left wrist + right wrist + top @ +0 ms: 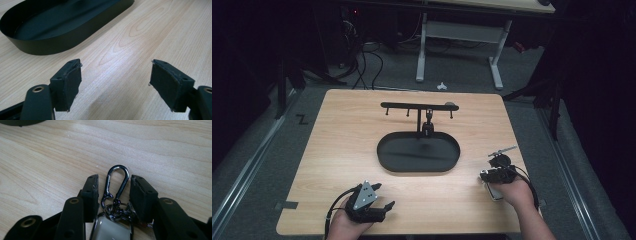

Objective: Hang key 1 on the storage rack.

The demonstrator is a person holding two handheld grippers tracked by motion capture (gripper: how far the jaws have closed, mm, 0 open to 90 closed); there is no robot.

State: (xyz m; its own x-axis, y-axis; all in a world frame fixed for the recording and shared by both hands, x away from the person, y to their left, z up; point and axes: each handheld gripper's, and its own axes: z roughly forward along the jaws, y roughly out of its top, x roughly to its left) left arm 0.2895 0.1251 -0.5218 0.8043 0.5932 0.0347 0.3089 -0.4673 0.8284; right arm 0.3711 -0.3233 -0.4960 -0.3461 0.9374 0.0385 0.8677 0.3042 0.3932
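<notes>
At lower left of the high view, the left gripper [381,196] rests on the wooden bench [342,130], jaws spread wide and empty. The black oval tray [419,152] with its hook stand [419,107] sits centre. At lower right, the right gripper [113,185] has its jaws part-open either side of a keychain carabiner [116,182], not clamped.

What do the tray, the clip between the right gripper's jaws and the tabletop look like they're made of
Tray: thin matte black sheet, probably painted metal. Clip: polished dark metal, bright glints on its curve. Tabletop: pale wood grain, likely laminate given its smooth sheen.
</notes>
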